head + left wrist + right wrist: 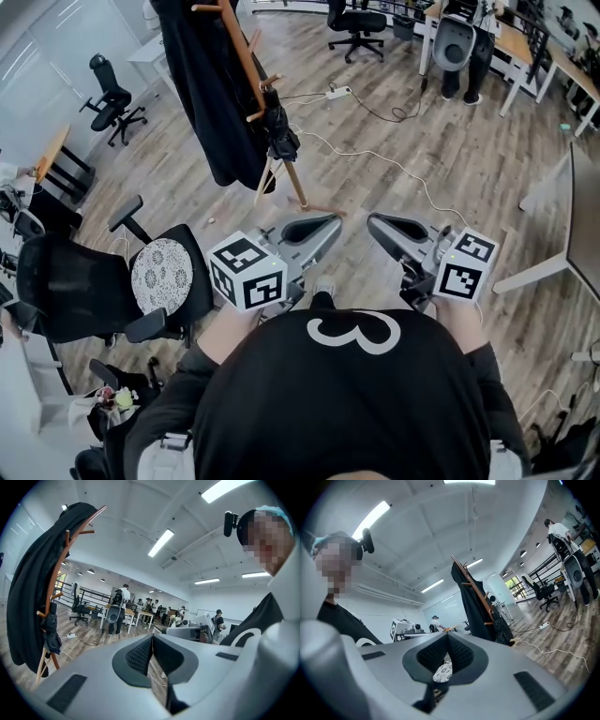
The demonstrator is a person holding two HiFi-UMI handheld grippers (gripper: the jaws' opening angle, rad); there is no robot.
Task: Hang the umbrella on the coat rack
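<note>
The wooden coat rack [246, 58] stands ahead on the floor with a long black coat [202, 89] draped over it. A folded black umbrella [278, 131] hangs from one of its lower pegs. My left gripper [326, 223] and right gripper [377, 223] are held side by side close to my chest, well short of the rack, both shut with nothing between the pads. In the left gripper view the rack [56, 573] and umbrella [50, 632] sit at the left. In the right gripper view the rack [474, 592] and umbrella [501, 626] lie right of centre.
A black office chair [89, 291] with a patterned cushion [161, 275] stands at my left. A power strip [339, 92] and its white cable lie on the wood floor beyond the rack. A table's edge [583, 220] is at the right. People stand at distant desks [117, 609].
</note>
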